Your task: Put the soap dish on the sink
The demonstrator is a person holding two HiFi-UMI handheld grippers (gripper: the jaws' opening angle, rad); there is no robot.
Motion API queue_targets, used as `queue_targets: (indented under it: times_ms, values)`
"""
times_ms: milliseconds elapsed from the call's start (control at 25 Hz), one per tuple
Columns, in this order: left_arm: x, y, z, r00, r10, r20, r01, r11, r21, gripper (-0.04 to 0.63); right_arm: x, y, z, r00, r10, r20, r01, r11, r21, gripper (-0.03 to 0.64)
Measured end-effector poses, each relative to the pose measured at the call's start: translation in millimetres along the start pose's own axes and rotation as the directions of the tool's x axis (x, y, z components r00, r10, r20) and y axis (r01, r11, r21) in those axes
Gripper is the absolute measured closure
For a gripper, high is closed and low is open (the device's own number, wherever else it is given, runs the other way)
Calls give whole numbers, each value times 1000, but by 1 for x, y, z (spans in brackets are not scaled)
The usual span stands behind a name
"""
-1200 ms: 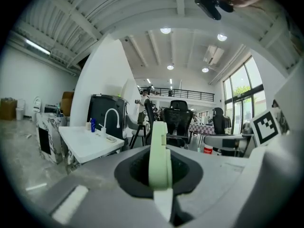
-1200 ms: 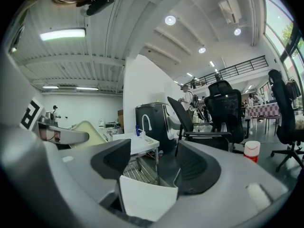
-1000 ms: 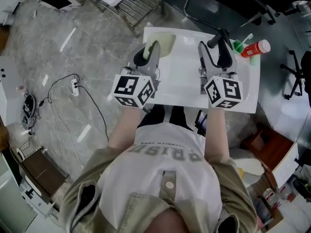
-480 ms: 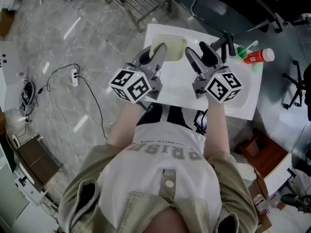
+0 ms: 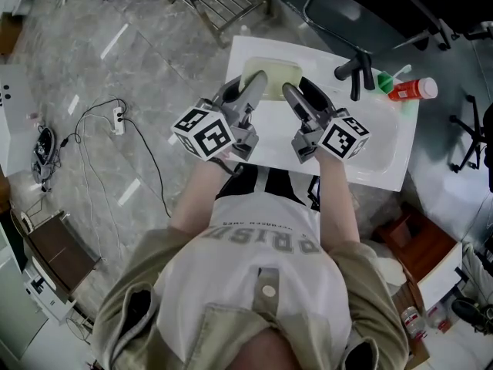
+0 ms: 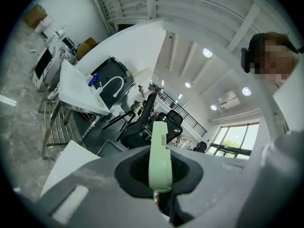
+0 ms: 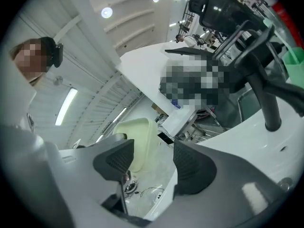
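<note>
The soap dish [image 5: 279, 75], pale green and shallow, sits at the far left corner of the white sink [image 5: 368, 169], its hollow facing up; whether it rests on the rim or hangs just above it cannot be told. The left gripper [image 5: 255, 84] reaches it from the near side, and in the left gripper view its fingers are pressed together on the dish's rim [image 6: 158, 152], which shows there edge-on as a thin green strip between the dark pads. Just to the right, the right gripper [image 5: 300, 94] lies over the basin with its fingers spread; they have just been closing a little, and in the right gripper view nothing stands between the pads [image 7: 117, 161], only the floor and the sink's edge showing through the gap, with the dish [image 7: 137, 139] beyond on the left. Each gripper carries a cube with square markers, the left cube [image 5: 203, 134] and the right cube [image 5: 343, 138], both on the near side over the sink's near edge. At the sink's far right stand a black tap [image 5: 356, 71], a green cup [image 5: 380, 79] and a red and white tube [image 5: 410, 91]. Left of the sink, on the grey stone floor [image 5: 92, 68], lies a cable with a power strip [image 5: 119, 135], and a metal rack [image 5: 229, 1] stands at the far side.
</note>
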State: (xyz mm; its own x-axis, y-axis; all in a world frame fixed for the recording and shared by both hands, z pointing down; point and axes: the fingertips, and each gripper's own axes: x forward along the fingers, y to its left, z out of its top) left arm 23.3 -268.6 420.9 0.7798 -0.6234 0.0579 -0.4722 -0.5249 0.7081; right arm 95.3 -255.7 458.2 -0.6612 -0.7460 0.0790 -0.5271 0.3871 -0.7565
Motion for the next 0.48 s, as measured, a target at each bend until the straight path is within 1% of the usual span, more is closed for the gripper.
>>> queue_targets:
  times_ms: [280, 480]
  values:
    - [3, 6, -9, 1000, -24, 5, 25, 995, -93, 577, 4, -2, -12, 999, 27, 17, -28, 996, 83, 390]
    - [2, 11, -13, 1000, -22, 6, 23, 991, -130, 577, 4, 0, -14, 999, 40, 35, -44, 991, 123, 443]
